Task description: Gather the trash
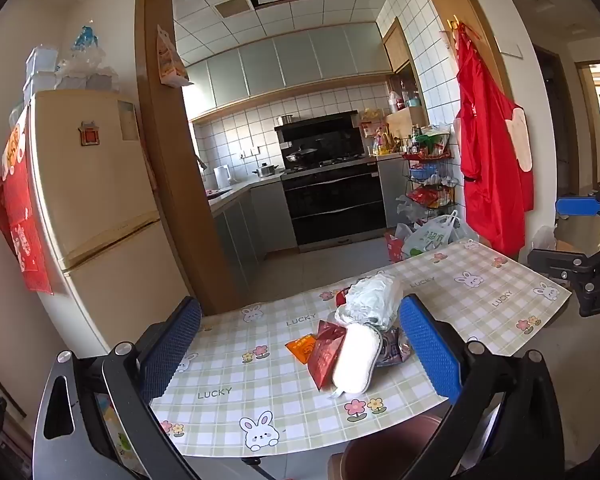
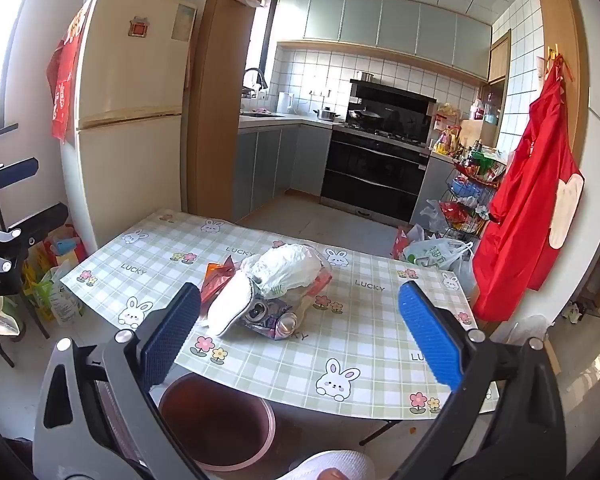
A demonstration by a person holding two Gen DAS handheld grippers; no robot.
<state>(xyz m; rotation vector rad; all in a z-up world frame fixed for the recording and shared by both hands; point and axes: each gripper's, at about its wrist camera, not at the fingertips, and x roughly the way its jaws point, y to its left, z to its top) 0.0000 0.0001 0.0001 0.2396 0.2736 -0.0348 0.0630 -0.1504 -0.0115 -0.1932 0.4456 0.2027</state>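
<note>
While nothing is picked up yet, notes run from the table (image 2: 364, 320):
Trash pile: mid-table; white bag (image 2: 288, 268), pale pouch (image 2: 232, 308), crushed can (image 2: 276, 320), red wrappers (image 1: 326, 350) touching, heaped for easy picking.
Bin (image 2: 216, 420): below the table's near edge, likely to catch drops.
Left gripper (image 1: 300, 352): released, jaws wide, empty, near the pile.
Right gripper (image 2: 300, 332): released, jaws wide, empty, short of the pile.
</note>
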